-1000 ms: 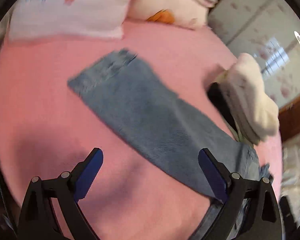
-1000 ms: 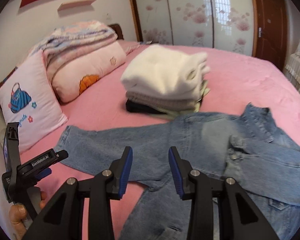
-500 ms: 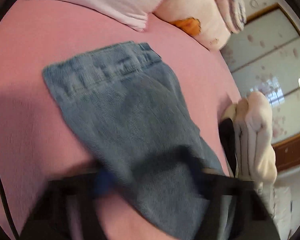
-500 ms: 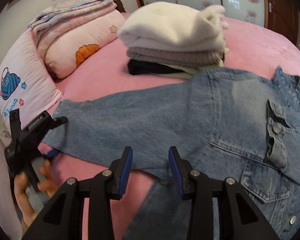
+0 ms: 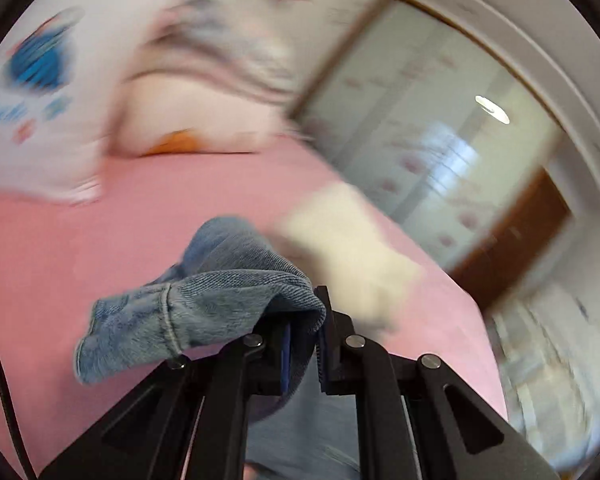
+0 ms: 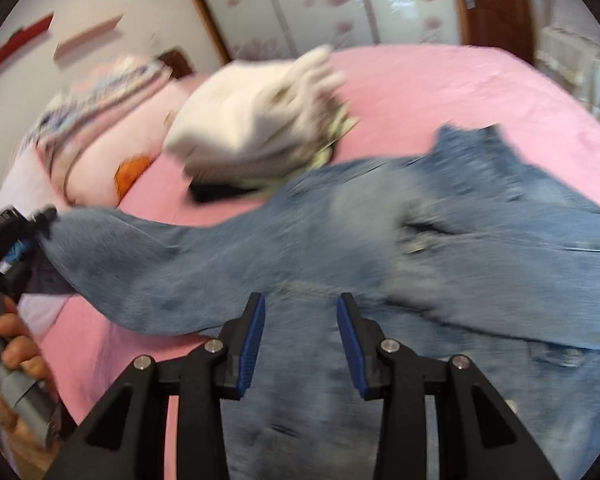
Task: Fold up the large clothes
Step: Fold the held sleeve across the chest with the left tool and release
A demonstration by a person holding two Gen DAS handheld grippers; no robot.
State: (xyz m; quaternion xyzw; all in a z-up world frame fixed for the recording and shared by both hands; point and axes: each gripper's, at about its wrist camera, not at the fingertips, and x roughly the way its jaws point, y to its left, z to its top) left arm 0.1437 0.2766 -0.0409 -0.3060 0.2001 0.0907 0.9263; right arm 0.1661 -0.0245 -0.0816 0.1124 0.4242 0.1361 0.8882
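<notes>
A blue denim jacket (image 6: 399, 240) lies spread on the pink bed (image 6: 439, 80). My left gripper (image 5: 301, 320) is shut on the cuff end of the jacket's sleeve (image 5: 204, 304), which bunches over its fingers and hangs above the sheet. The right wrist view shows the same left gripper (image 6: 16, 236) at the far left, held by a hand (image 6: 16, 360), with the sleeve (image 6: 172, 268) stretched up from the jacket's body. My right gripper (image 6: 300, 340) hovers over the jacket's lower front, jaws apart with nothing between them.
A stack of folded clothes (image 6: 256, 120) with a white top layer sits on the bed behind the jacket. Pillows (image 6: 112, 148) and a folded blanket (image 6: 100, 88) lie at the headboard. Wardrobe doors (image 6: 319, 0) stand beyond the bed.
My left gripper came down on the sleeve end, closed on it and lifted it off the bed. The right gripper shifted over the jacket and stayed the same width.
</notes>
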